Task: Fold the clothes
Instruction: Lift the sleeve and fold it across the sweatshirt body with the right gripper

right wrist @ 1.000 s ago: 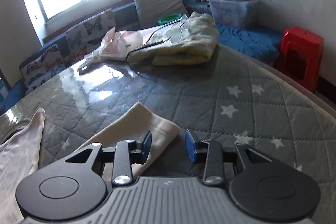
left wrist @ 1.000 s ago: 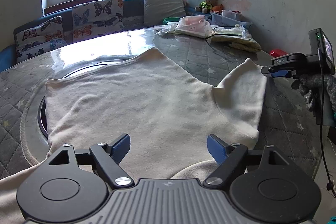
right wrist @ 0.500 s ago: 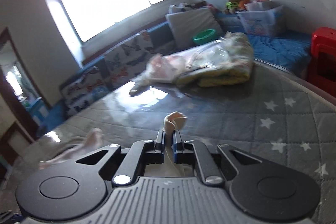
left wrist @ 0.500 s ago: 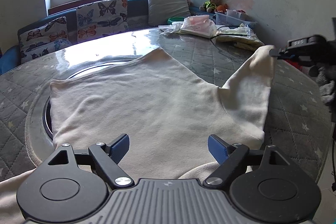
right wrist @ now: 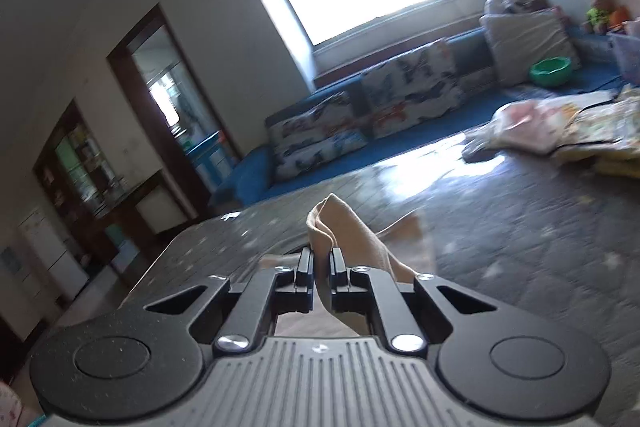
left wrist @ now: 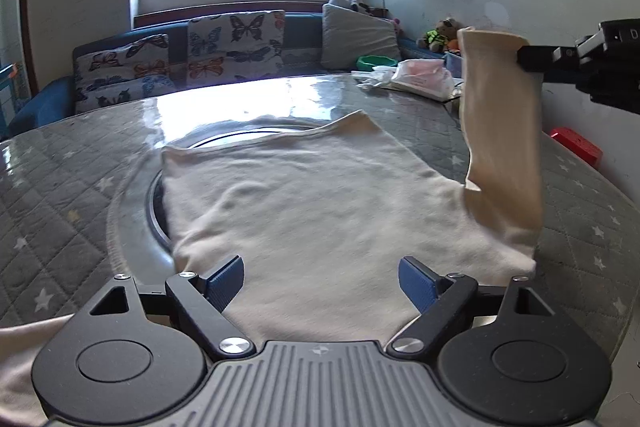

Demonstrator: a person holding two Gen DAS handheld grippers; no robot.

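Note:
A cream garment lies spread flat on the round grey quilted table. Its right sleeve is lifted off the table and hangs upright. My right gripper is shut on the sleeve's end, high at the right. In the right wrist view the sleeve cloth sticks up from between the closed right gripper. My left gripper hovers over the garment's near edge. Its jaws stand wide and are still opening, with nothing between them.
A pile of bagged clothes lies at the table's far right, also seen as a pile from the right wrist. A sofa with butterfly cushions runs under the window. A red stool stands beyond the table's right edge.
My right gripper closed on the sleeve's end and raised it from the table, swinging leftward. The left gripper drifted a little over the garment and stayed open.

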